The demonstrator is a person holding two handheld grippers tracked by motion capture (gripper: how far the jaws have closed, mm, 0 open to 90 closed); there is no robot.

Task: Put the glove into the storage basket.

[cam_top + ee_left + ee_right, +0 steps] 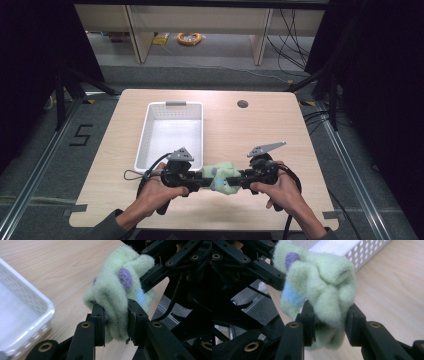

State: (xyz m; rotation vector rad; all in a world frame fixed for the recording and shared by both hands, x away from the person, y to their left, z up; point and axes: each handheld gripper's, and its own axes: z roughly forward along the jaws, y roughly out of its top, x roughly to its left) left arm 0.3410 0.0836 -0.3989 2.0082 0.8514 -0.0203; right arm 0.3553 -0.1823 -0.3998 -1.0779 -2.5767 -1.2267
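One fuzzy green cloth [222, 176] with purple and blue spots, one white perforated basket [145, 135], two grippers. The left gripper [205, 181] and the right gripper [235, 181] face each other, each with jaws narrowed onto the bunched cloth and pinching its folds. The cloth hangs between them above the table [260, 130], near the front edge, just beside the basket's near right corner. Bare tabletop lies right of the basket.

Digit "5" [81, 135] marked on floor left of table [260, 135].
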